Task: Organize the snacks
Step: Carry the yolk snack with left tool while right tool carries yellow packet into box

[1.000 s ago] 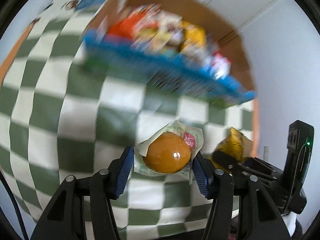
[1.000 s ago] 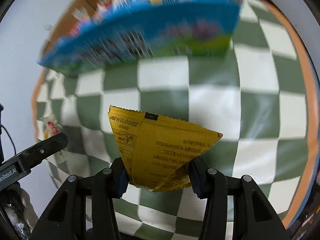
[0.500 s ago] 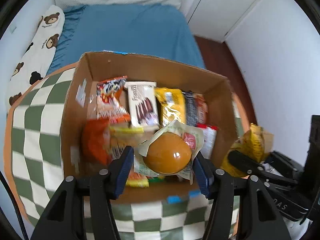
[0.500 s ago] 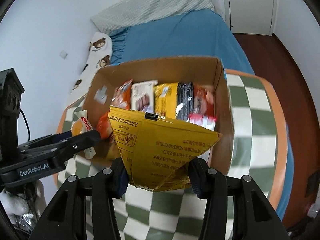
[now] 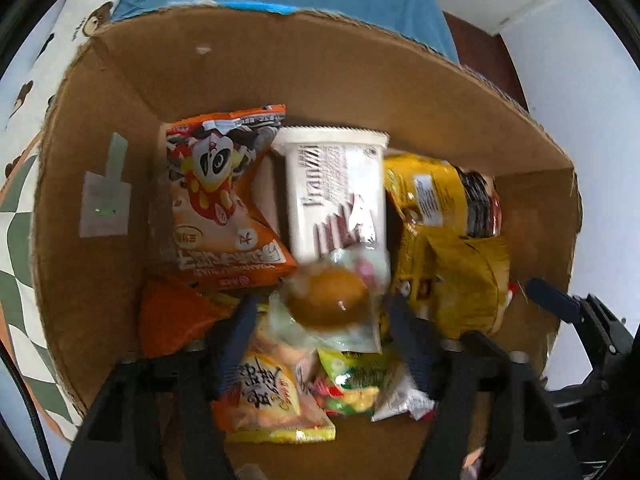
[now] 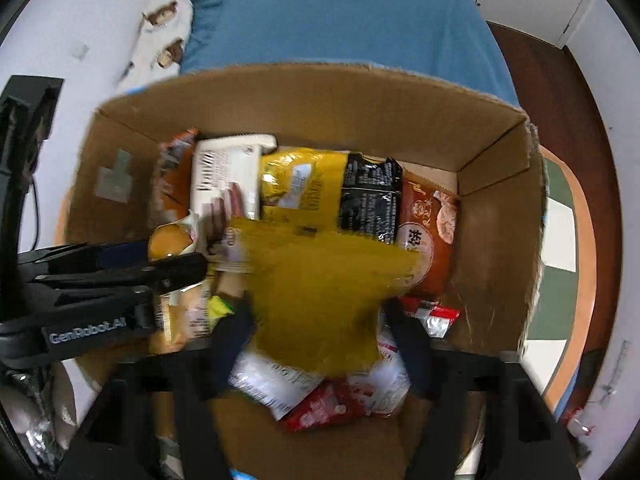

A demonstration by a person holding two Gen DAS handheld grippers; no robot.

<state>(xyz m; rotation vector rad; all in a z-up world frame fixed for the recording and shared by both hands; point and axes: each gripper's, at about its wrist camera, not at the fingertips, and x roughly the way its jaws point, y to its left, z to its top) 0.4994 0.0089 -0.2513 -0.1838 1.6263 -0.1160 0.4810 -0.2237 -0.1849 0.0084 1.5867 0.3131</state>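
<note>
Both grippers point down into the cardboard box point(image 5: 304, 76) with their jaws spread, and both have just been opening. Between the blue pads of the left gripper point(image 5: 320, 320) sits a wrapped bun point(image 5: 328, 298), a round brown bun in a clear packet, blurred, with a gap on each side, so the pads no longer press it; it lies over the heap of snacks in the box. The right gripper point(image 6: 320, 340) stands released too, and the yellow bag point(image 6: 316, 292) spreads between its fingers and past them, blurred and loose above the packets below; whether a pad brushes it I cannot tell. Around the bun lie an orange panda packet point(image 5: 220, 208), a white biscuit pack point(image 5: 336, 188), a yellow pouch point(image 5: 432, 196) and, nearer the camera, a green candy bag point(image 5: 352, 384) and an orange packet with black writing point(image 5: 264, 396). From the right wrist a black packet point(image 6: 370, 196) and a brown-orange packet point(image 6: 430, 228) show beyond the yellow bag, with red and white wrappers point(image 6: 332, 404) beneath it. The box stands on a green and white checked cloth point(image 6: 560, 240), and a blue bed point(image 6: 340, 20) lies behind
</note>
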